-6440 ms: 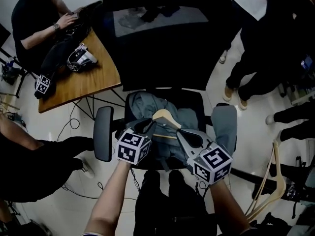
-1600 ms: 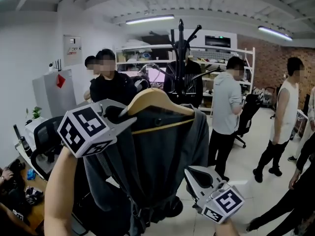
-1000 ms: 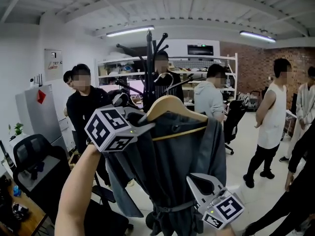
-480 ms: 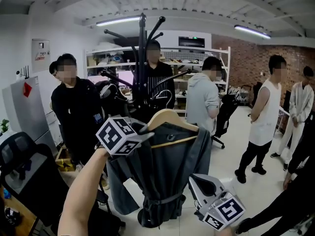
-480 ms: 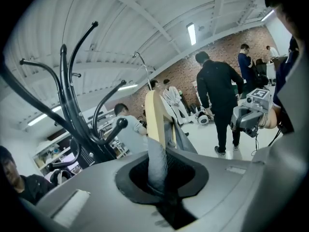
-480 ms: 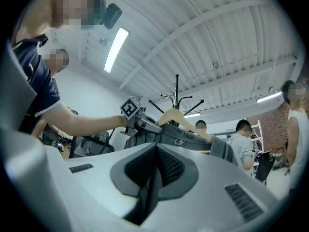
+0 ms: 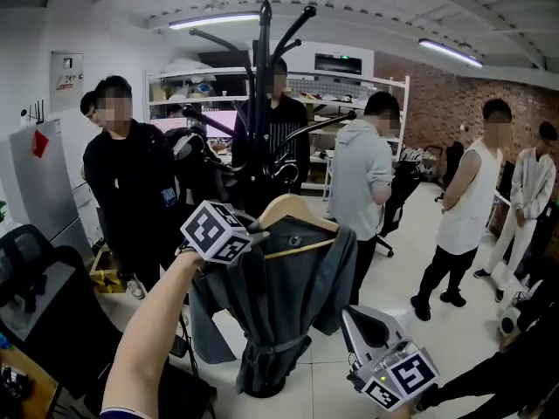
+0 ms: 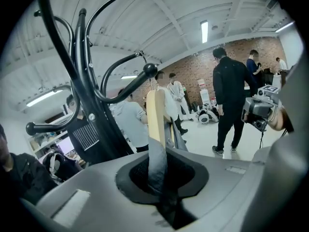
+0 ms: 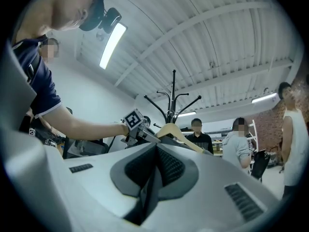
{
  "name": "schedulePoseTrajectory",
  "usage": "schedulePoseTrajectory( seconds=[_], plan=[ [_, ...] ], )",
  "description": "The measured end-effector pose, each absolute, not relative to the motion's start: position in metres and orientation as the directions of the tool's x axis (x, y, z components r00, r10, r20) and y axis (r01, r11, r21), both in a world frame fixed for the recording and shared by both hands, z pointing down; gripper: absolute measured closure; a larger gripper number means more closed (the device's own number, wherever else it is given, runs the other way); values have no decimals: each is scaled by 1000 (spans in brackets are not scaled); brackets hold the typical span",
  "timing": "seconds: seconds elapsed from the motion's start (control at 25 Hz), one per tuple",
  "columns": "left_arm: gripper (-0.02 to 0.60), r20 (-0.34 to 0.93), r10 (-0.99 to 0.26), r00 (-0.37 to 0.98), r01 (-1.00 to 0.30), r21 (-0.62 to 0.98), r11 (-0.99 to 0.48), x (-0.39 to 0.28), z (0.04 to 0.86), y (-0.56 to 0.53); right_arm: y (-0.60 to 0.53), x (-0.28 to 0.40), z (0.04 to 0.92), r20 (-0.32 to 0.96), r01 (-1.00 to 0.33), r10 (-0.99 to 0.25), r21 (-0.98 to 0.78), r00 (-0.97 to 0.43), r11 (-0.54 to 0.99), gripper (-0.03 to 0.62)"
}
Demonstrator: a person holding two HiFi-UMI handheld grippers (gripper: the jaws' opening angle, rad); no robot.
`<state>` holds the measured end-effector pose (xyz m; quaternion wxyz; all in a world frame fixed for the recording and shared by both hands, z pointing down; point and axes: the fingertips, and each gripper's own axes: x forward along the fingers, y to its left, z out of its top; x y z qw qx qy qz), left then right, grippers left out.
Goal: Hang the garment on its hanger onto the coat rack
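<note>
A tall black coat rack [image 7: 262, 103] with curved arms stands ahead of me. My left gripper [image 7: 256, 231] is raised in front of it, shut on one end of a wooden hanger [image 7: 295, 209]. A grey garment [image 7: 279, 304] hangs from the hanger. In the left gripper view the jaws [image 8: 157, 178] pinch the hanger's arm [image 8: 155, 115] and a fold of grey cloth, and the rack's pole [image 8: 82, 86] rises close on the left. My right gripper [image 7: 367, 332] hangs low at the right, shut on nothing; its own view [image 9: 154, 168] looks up at the hanger [image 9: 176, 129].
Several people stand around the rack: a person in black [image 7: 122, 182] to its left, one behind it, others [image 7: 362, 182] to the right. Shelving [image 7: 384, 112] lines the back wall. A black office chair [image 7: 31, 278] sits at lower left.
The left gripper has carried the hanger and garment further from me toward the coat rack, which now stands nearer. Earlier the garment lay on an office chair. The right gripper stays low.
</note>
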<state>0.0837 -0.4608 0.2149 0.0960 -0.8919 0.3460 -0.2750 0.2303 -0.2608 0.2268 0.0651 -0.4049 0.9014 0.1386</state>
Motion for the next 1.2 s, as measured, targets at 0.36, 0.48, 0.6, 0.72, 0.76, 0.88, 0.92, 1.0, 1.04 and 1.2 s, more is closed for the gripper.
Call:
schedulePoseTrajectory(
  seconds=[0.36,0.48,0.6,0.72,0.76,0.88,0.92,1.0,1.04,1.2],
  plan=[
    [529,441,-668,600,-618,-274,-737,53,254,-489,-267,212,245,-174,-752,-732,182,-659,633,589],
    [529,446,-668,595,-630,-258,-733,45,265,-495,-273,203,254,-132,-750,-740,170,-660,639,589],
    [528,440,-679,587,-639,-262,-723,47,270,-501,-281,203,263,-99,-753,-748,151,-656,641,589],
    [528,429,-690,583,-646,-270,-714,49,269,-505,-289,200,267,-72,-755,-754,132,-653,642,589],
    [526,424,-694,582,-649,-273,-710,49,269,-505,-290,197,268,-64,-755,-754,124,-653,644,589],
    [523,410,-714,567,-656,-298,-693,49,270,-505,-291,189,273,-44,-751,-752,111,-658,650,589],
    [520,403,-727,556,-661,-316,-681,48,270,-507,-292,187,274,-40,-751,-753,113,-657,650,589],
    [501,385,-756,530,-672,-354,-651,43,271,-510,-294,183,276,-36,-750,-752,118,-658,651,589],
    [475,382,-763,522,-672,-368,-643,40,272,-511,-294,180,276,-35,-749,-751,120,-660,652,589],
    [300,355,-775,524,-651,-420,-632,35,266,-495,-292,179,278,-33,-748,-751,118,-660,653,589]
  ],
)
